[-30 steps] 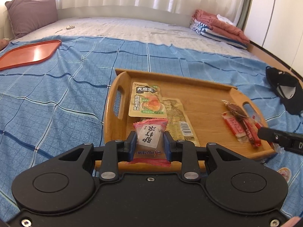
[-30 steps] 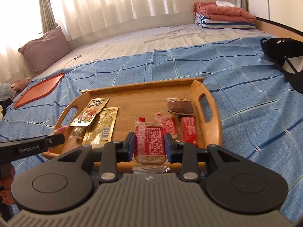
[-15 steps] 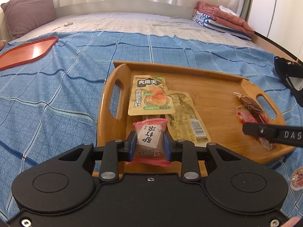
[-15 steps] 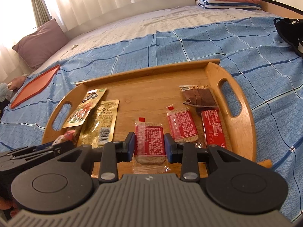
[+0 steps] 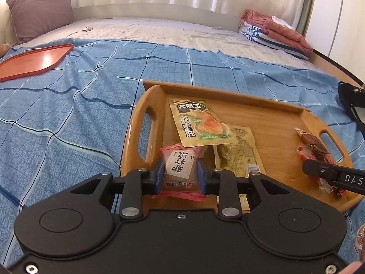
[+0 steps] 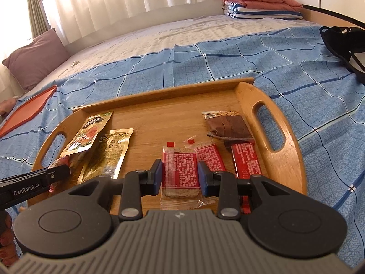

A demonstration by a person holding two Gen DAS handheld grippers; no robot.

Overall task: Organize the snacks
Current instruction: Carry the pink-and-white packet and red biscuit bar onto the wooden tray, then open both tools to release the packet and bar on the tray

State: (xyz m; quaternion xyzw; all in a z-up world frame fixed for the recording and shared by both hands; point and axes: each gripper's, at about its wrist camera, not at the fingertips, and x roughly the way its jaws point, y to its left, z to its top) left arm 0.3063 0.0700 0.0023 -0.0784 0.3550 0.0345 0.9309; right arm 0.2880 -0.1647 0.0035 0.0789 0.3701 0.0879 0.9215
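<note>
While the pink packet (image 5: 180, 171) is pinched by the left gripper (image 5: 180, 175) over the wooden tray's (image 6: 294, 159) near left corner and the red cracker packet (image 6: 181, 171) sits between the right gripper's (image 6: 180, 175) jaws at its near edge, both are judged light, crinkly and slippery, best gripped mid-body.

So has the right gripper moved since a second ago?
Yes. The right gripper, shut on the red cracker packet, has advanced over the wooden tray, whose near rim is now hidden beneath it.
</note>
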